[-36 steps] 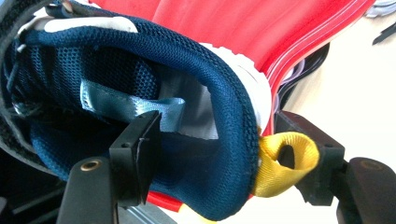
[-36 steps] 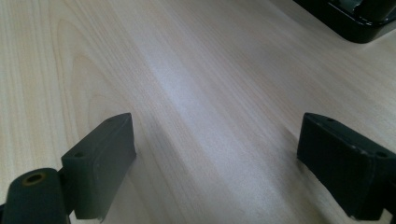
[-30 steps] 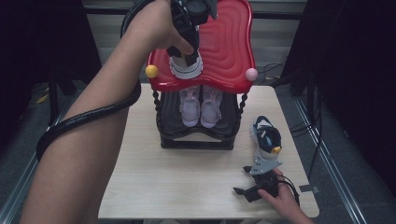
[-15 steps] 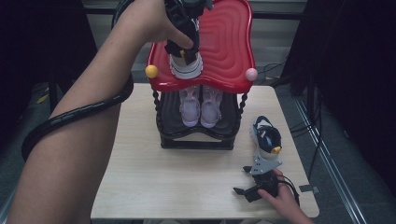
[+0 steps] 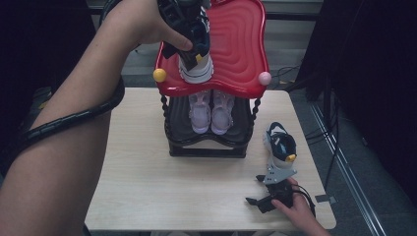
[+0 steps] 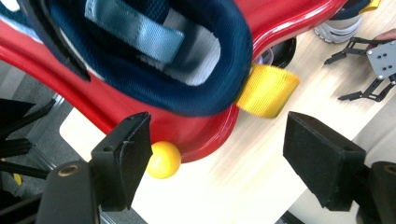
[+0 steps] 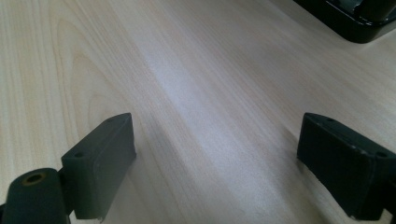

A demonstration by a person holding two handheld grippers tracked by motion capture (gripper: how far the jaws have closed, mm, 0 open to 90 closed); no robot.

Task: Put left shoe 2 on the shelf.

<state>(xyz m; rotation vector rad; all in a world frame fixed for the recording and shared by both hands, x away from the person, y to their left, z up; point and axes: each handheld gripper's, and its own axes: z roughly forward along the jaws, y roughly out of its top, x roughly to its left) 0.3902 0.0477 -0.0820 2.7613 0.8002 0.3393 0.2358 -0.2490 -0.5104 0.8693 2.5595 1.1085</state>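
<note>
A navy and white shoe (image 5: 197, 66) stands on the red top shelf (image 5: 241, 44) of a small rack. My left gripper (image 5: 189, 34) hovers just over its heel. In the left gripper view the navy collar (image 6: 154, 51) and yellow heel tab (image 6: 267, 91) lie beyond the left gripper (image 6: 217, 135). Its jaws have just been opening, they stand wide, and no pad touches the shoe. The matching shoe (image 5: 280, 147) rests on the table at the right. Just in front of it, my right gripper (image 5: 253, 194) lies open over bare wood (image 7: 215, 154).
A pair of pale lilac shoes (image 5: 211, 110) sits on the rack's black lower shelf (image 5: 206, 145). Yellow (image 5: 159, 74) and pink (image 5: 264, 77) knobs mark the red shelf's front corners. The wooden table (image 5: 147, 182) is small, with cables on the floor at its right.
The left gripper's jaws have parted and lifted slightly off the shoe's heel, and the shoe stays on the red shelf. The right hand and gripper have not moved.
</note>
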